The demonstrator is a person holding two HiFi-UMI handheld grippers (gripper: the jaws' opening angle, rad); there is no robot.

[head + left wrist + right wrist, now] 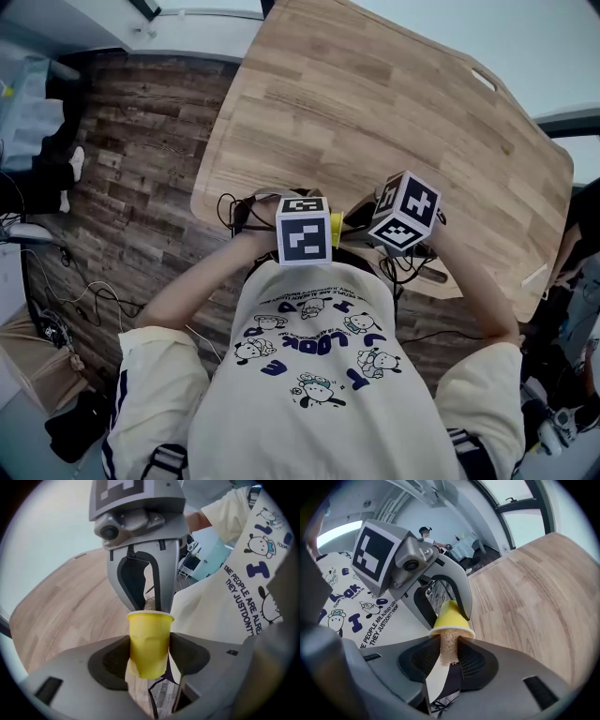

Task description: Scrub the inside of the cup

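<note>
Both tools look engaged, so scrubbing seems under way, not finished. The left gripper [150,651] clamps a small yellow paper cup [149,639] between its wide-set jaws. The right gripper [449,654] pinches a tan fibrous scrubbing strip [448,648] between half-closed jaws, its far end inside the cup's mouth just past the tips; the cup's inside is hidden.

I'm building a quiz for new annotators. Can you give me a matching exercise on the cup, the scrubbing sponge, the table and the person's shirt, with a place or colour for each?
Things:
1. cup
2. sponge
3. table
4. shirt

Place or colour:
A. light wood
B. between the right gripper's fingers
C. cream with cartoon prints
D. yellow, between the left gripper's fingers

Pairs: 1-D, 2-B, 3-A, 4-C
</note>
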